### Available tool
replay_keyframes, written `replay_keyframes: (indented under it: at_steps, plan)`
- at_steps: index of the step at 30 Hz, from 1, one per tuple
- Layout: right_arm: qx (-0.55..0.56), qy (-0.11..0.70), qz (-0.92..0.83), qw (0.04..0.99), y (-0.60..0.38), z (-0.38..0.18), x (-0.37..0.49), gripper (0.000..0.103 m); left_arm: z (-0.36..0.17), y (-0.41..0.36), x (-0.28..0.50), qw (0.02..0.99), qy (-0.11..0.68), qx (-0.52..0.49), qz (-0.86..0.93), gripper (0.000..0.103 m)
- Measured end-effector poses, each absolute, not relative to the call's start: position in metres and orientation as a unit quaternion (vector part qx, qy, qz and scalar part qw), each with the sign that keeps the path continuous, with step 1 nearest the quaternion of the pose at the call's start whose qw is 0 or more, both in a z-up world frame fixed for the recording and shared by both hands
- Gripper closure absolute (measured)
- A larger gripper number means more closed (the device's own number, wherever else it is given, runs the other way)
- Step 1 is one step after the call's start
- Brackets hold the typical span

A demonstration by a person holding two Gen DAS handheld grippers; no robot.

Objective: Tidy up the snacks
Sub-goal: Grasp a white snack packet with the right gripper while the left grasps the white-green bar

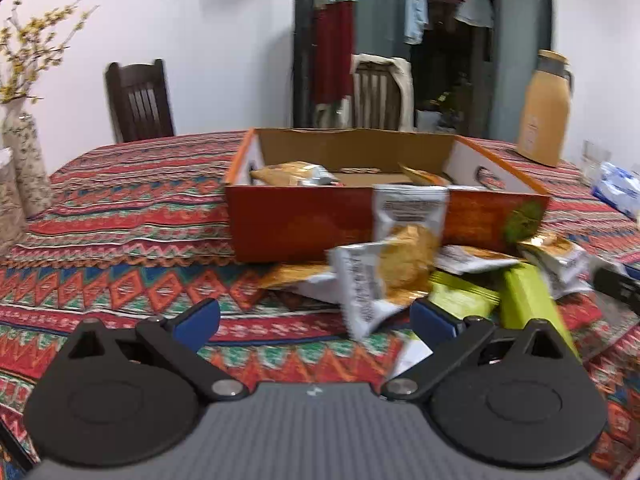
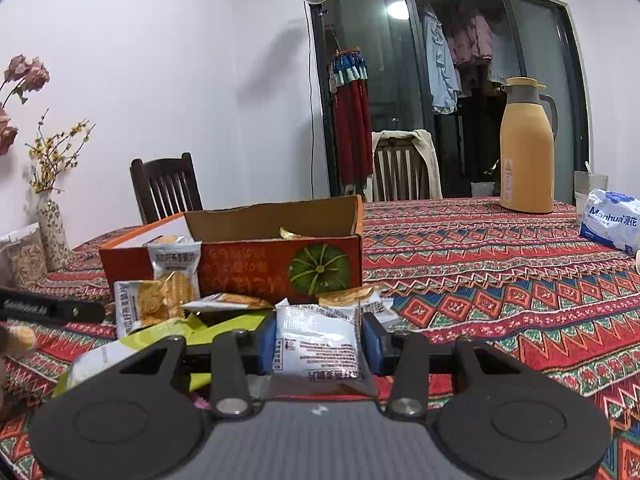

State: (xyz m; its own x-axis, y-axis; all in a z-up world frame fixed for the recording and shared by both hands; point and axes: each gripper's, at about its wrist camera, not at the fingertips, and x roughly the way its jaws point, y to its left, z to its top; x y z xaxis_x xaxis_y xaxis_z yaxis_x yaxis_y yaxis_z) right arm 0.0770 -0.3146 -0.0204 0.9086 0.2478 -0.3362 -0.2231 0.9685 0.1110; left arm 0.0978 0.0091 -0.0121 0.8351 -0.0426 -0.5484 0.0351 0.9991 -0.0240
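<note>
The right gripper (image 2: 319, 344) is clamping a white cracker packet (image 2: 316, 346) between its blue pads, just in front of the orange cardboard box (image 2: 276, 266), so the step in hand looks like carrying one snack to the box. The left gripper (image 1: 314, 322) is hanging with jaws wide apart and nothing between them, facing the loose pile of snack packets (image 1: 404, 272) by the box's near wall; blur there hides details. Next, the packet probably needs lifting over the wall before release.

One box (image 2: 280, 264), one flask (image 2: 526, 148), two chairs (image 2: 168, 188).
</note>
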Motion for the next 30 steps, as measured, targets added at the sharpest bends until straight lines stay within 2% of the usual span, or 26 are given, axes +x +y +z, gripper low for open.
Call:
replay_keyframes:
  at_steps: [2, 6, 7, 15, 18, 19, 21, 24, 27, 30]
  plan:
    - [0.034, 0.184, 0.113, 0.976, -0.316, -0.024, 0.083, 0.06, -0.013, 0.001, 0.095, 0.955, 0.294, -0.013, -0.039, 0.001]
    - [0.048, 0.193, 0.123, 0.972, -0.321, -0.026, 0.087, 0.06, -0.016, -0.016, 0.094, 0.95, 0.307, 0.0, -0.057, 0.02]
    - [0.047, 0.193, 0.126, 0.972, -0.321, -0.026, 0.087, 0.06, -0.016, -0.019, 0.096, 0.948, 0.312, 0.0, -0.06, 0.021]
    - [0.058, 0.192, 0.143, 0.969, -0.324, -0.027, 0.084, 0.06, -0.024, -0.039, 0.104, 0.939, 0.337, 0.016, -0.066, 0.022]
    - [0.061, 0.195, 0.144, 0.968, -0.324, -0.028, 0.085, 0.06, -0.026, -0.043, 0.108, 0.935, 0.349, 0.013, -0.066, 0.03]
    - [0.061, 0.195, 0.145, 0.968, -0.325, -0.028, 0.085, 0.06, -0.027, -0.045, 0.108, 0.934, 0.352, 0.012, -0.068, 0.037]
    - [0.063, 0.194, 0.148, 0.968, -0.325, -0.028, 0.084, 0.06, -0.029, -0.049, 0.11, 0.931, 0.359, 0.012, -0.068, 0.043]
    - [0.065, 0.192, 0.153, 0.967, -0.325, -0.028, 0.083, 0.06, -0.03, -0.052, 0.11, 0.93, 0.363, 0.011, -0.061, 0.047]
    - [0.067, 0.19, 0.157, 0.967, -0.326, -0.028, 0.082, 0.06, -0.03, -0.055, 0.107, 0.929, 0.363, 0.014, -0.065, 0.059]
    - [0.068, 0.188, 0.16, 0.967, -0.326, -0.028, 0.082, 0.06, -0.03, -0.06, 0.103, 0.931, 0.358, 0.031, -0.064, 0.063]
